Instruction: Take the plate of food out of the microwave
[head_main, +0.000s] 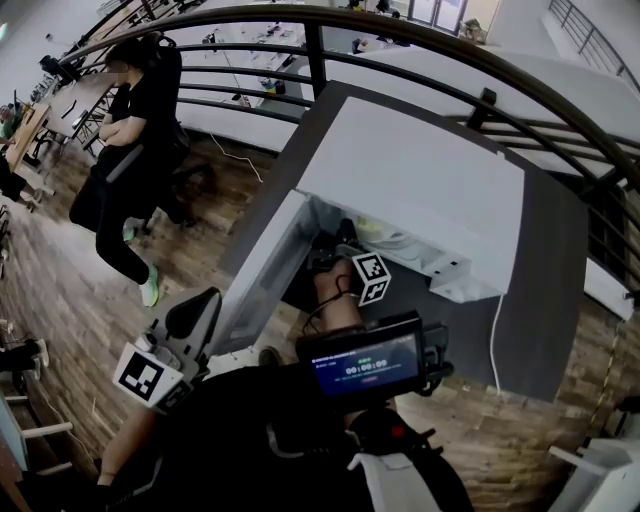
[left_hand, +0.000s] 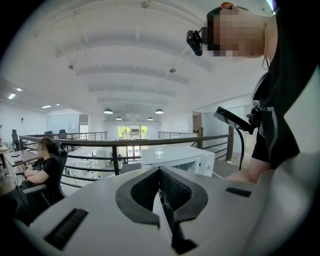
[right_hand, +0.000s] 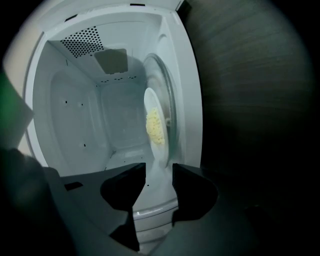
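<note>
One white plate (right_hand: 152, 97) holding one small heap of yellow food (right_hand: 155, 126) sits inside the open white microwave (right_hand: 75, 105). Right tongs (right_hand: 159, 167) gape empty at its mouth; left tongs (left_hand: 160, 172) are closed, empty, near left.

White microwave (head_main: 420, 175) stands with its door (head_main: 262, 275) swung fully open to the left, and the white cavity (right_hand: 85, 115) is exposed, with a perforated vent patch in one wall. A round white plate (right_hand: 151, 102) lies flat on the glass turntable (right_hand: 169, 85) inside. A small heap of pale yellow food (right_hand: 155, 126) sits at the middle of the plate.
</note>
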